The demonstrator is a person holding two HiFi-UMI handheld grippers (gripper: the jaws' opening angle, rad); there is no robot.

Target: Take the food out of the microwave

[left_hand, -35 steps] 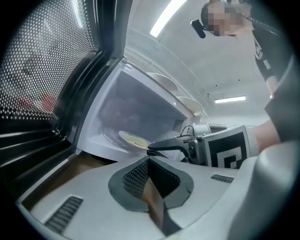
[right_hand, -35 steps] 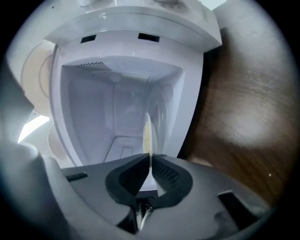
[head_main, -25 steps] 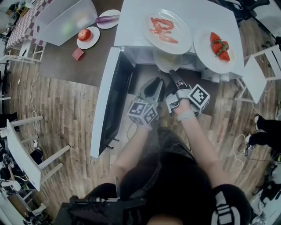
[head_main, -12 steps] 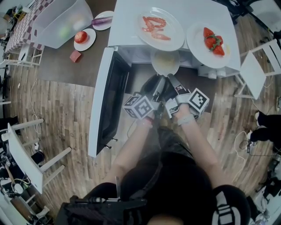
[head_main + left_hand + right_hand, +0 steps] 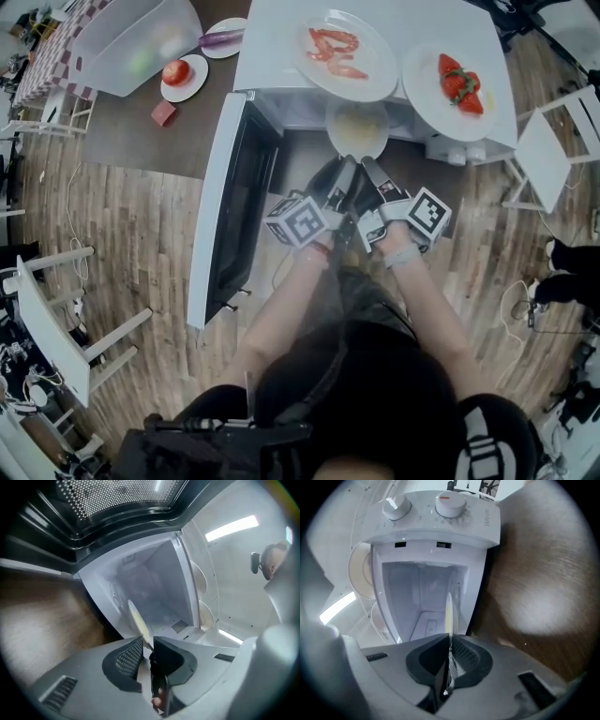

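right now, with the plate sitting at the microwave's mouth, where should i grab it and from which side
Take the plate by its near rim, coming level from the open front of the microwave. It lies flat, thin-edged, with that rim nearest the opening; the right gripper is shut on it there.

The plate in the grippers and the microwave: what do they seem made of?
The plate looks like glazed ceramic, possibly melamine: cream-white, thin-rimmed, softly shiny. The microwave casing seems white painted metal or plastic, smooth and matte; its door has a dark pane with perforated metal mesh.
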